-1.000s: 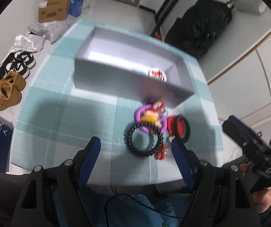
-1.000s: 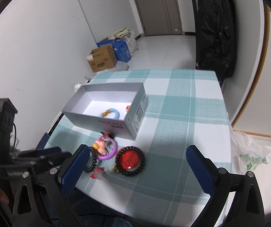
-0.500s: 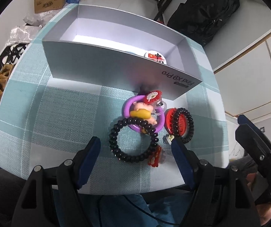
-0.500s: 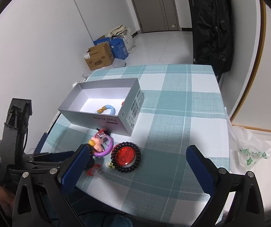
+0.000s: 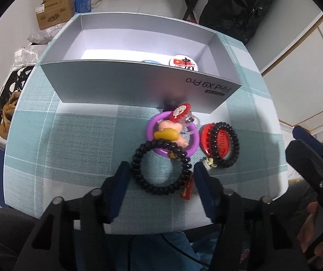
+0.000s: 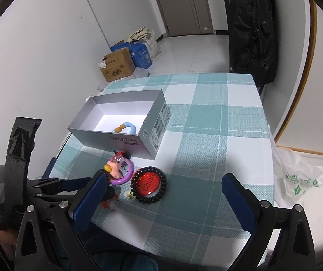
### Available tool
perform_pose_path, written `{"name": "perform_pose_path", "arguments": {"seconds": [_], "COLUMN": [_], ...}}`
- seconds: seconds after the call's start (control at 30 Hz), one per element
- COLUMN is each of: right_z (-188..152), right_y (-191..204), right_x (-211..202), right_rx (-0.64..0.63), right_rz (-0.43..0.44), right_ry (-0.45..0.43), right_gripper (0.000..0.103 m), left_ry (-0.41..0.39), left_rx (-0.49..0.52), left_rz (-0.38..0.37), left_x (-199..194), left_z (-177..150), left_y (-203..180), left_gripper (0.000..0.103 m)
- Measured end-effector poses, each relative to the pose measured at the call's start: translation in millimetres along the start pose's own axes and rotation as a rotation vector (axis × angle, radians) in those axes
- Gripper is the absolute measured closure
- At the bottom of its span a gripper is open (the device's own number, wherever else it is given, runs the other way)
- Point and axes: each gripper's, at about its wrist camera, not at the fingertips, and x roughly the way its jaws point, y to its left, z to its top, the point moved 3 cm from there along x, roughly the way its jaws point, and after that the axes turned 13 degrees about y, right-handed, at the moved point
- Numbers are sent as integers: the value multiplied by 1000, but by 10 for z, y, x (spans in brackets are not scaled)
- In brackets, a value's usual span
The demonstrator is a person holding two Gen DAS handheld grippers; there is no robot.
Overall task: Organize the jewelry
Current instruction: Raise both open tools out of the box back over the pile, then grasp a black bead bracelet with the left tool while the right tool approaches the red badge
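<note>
Black coil bracelet [image 5: 161,167] lies on the worktop [image 5: 82,140] before the box [image 5: 139,85], between the released left gripper [image 5: 161,176] jaws. Light, springy; grip across the ring. Right gripper [image 6: 161,194] jaws released.

- My left hand-held gripper [image 5: 162,174] is low and points forward, its two blue fingers [image 5: 120,180] apart, nothing clamped between them.
- My right hand-held gripper [image 6: 161,194] is higher, its fingers spread wide, holding nothing.
- My right hand [image 5: 308,228] grips its handle.
</note>
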Motion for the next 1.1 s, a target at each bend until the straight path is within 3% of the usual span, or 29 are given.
{"name": "perform_pose_path", "arguments": {"seconds": [0.33, 0.57, 0.73, 0.93, 1.1], "right_z": [-26, -88, -91, -68, -62], "right_y": [17, 82, 121, 124, 207], "right_x": [57, 278, 375, 521, 619], "right_rx": [-9, -38, -54, -55, -93], "right_rz": [-20, -54, -61, -65, -89], "right_ry": [23, 117, 139, 172, 187], "right_gripper": [1, 2, 3, 11, 20], "left_ry": [14, -1, -14, -33, -15], "left_rx": [-16, -35, -47, -57, -84], "left_rz": [-37, -82, -154, -222, -230], "left_x": [-24, -127, -212, -295, -227], "left_z": [30, 23, -5, 20, 53], "left_y": [60, 139, 202, 249, 288], "left_gripper": [61, 61, 61, 61, 61]}}
